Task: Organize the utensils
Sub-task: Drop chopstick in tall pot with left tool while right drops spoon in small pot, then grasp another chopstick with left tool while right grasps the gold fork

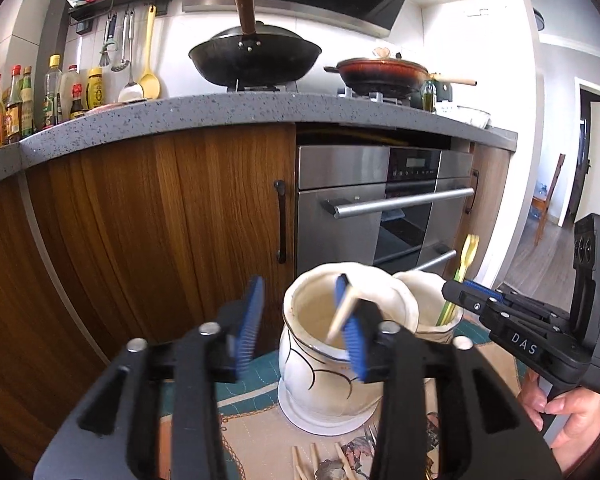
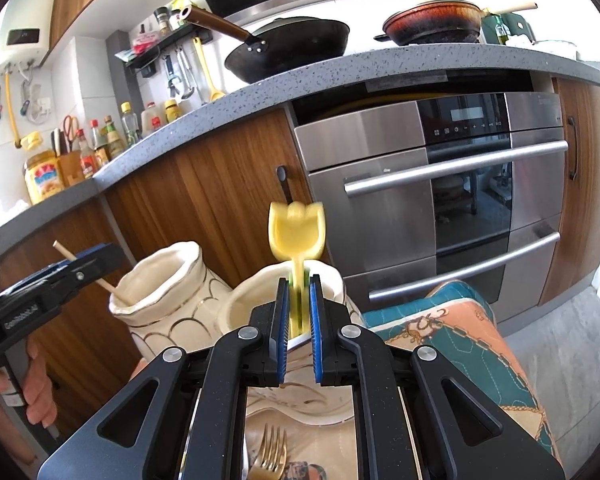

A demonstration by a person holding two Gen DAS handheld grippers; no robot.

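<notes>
Two white ceramic jars with gold lines stand side by side on a patterned cloth. My left gripper (image 1: 300, 312) is open above the left jar (image 1: 328, 372); a wooden chopstick (image 1: 342, 312) leans against its right finger, its lower end inside the jar. In the right wrist view the chopstick (image 2: 110, 286) pokes out of that jar (image 2: 160, 304). My right gripper (image 2: 299, 308) is shut on the green and yellow stem of a yellow tulip-shaped plastic utensil (image 2: 296, 236) over the right jar (image 2: 244, 312). The right gripper (image 1: 466, 292) also shows in the left wrist view.
More chopsticks (image 1: 312, 462) and a gold fork (image 2: 270, 454) lie on the cloth (image 2: 480, 344) in front of the jars. Behind are wooden cabinet doors (image 1: 160, 216), a steel oven (image 2: 440, 200), and a grey counter (image 1: 220, 108) with wok, pan and bottles.
</notes>
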